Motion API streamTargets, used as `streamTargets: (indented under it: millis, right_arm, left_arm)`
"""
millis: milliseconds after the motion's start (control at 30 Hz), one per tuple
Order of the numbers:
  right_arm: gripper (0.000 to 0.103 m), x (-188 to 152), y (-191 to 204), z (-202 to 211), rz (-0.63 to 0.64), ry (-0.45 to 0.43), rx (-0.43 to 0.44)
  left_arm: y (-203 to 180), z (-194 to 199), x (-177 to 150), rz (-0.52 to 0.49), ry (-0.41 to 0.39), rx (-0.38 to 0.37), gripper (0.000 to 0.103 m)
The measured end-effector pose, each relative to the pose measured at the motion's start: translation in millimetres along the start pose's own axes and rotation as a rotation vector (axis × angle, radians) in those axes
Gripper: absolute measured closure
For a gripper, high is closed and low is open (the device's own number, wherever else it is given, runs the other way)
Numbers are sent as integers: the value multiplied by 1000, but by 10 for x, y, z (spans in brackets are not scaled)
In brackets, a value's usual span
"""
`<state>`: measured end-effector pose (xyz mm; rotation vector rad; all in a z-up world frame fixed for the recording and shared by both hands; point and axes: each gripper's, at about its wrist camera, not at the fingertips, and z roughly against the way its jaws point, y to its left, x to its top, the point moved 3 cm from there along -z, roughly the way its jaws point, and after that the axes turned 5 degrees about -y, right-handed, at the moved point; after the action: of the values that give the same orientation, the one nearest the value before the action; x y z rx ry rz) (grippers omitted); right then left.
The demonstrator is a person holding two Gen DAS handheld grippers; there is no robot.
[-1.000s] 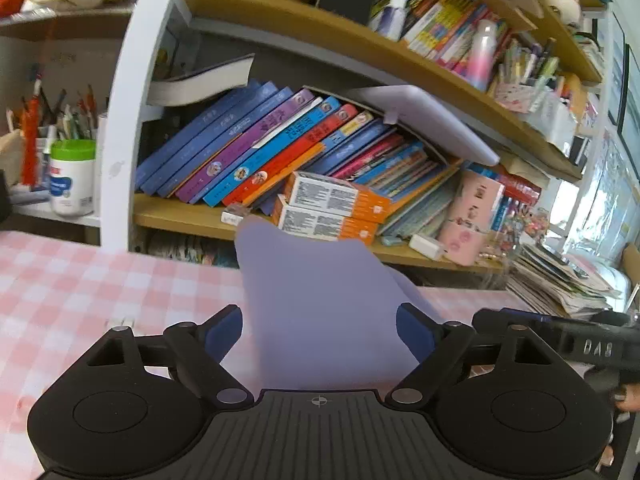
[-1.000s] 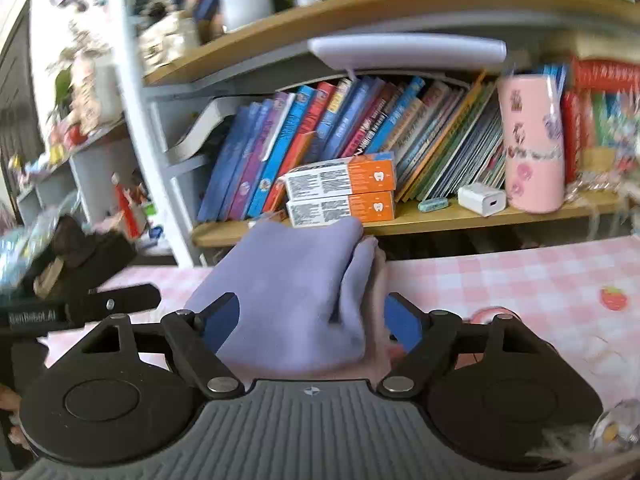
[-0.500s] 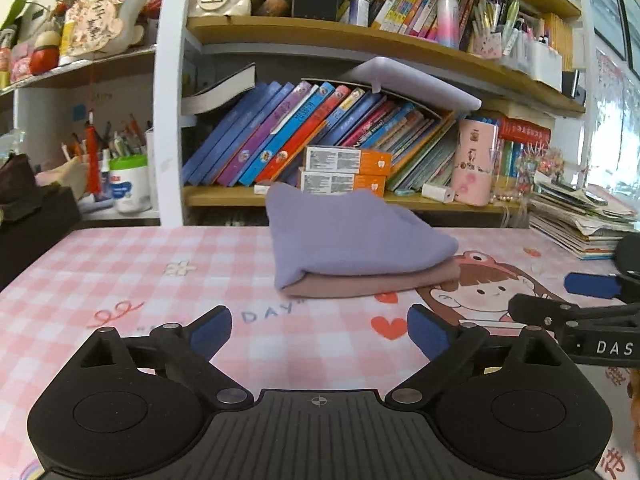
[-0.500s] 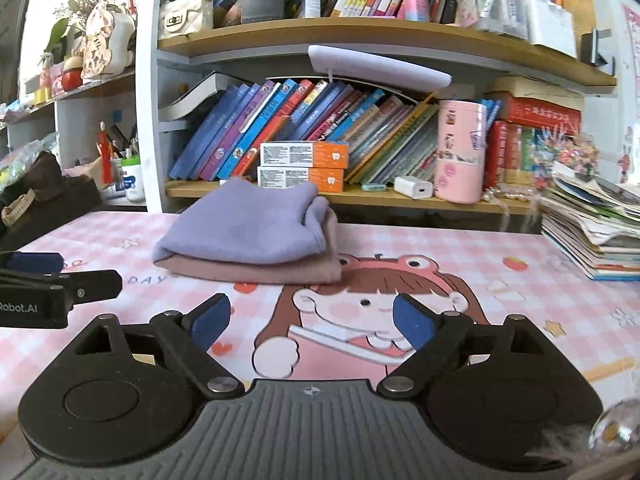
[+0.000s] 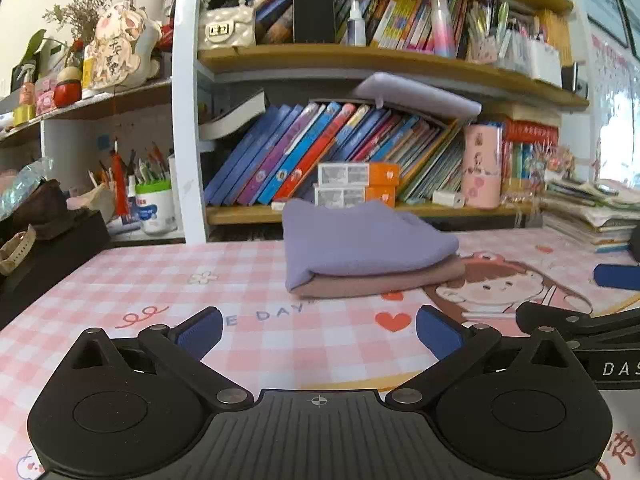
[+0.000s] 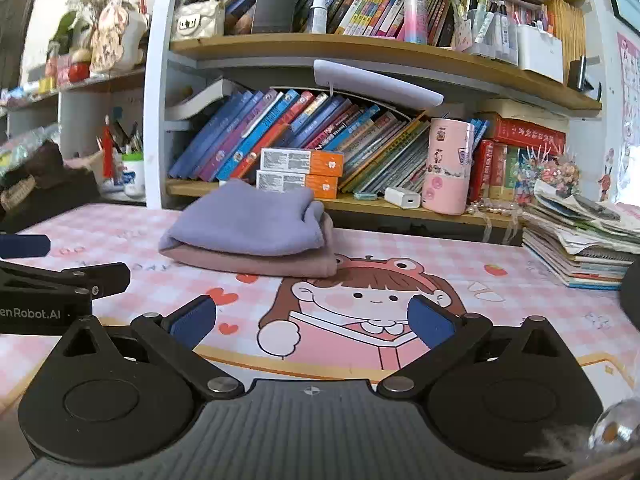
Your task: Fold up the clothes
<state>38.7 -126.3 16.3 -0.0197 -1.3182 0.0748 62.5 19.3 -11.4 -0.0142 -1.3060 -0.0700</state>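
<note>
Soft lavender knit garment (image 5: 366, 238) folded flat on a mauve one (image 5: 380, 282), pink checked worktop (image 5: 248, 264). Both claws, left (image 5: 319, 330) and right (image 6: 312, 318), opening wide, holding nothing.

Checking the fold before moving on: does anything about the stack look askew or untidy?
Slightly: the purple garment sits skewed on the pink garment, overhanging its left end while pink shows at the right. Otherwise the stack lies flat.

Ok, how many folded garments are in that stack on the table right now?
2. A purple garment lies on top, and a dusty pink garment sits under it on the checked table mat. Anything thinner hidden between them wouldn't show.
</note>
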Motion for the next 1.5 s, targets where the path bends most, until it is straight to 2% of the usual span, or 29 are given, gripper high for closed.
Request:
streamTargets:
  millis: [367,1500]
  right_arm:
    - [0,1,-125,32,-64,-19,-21]
    - [0,1,-84,8,-44,-2,-22]
  left_arm:
    - [-6,46,-8,-2,-17,-25,0]
    - [103,-17,-27,54,14,-24,0]
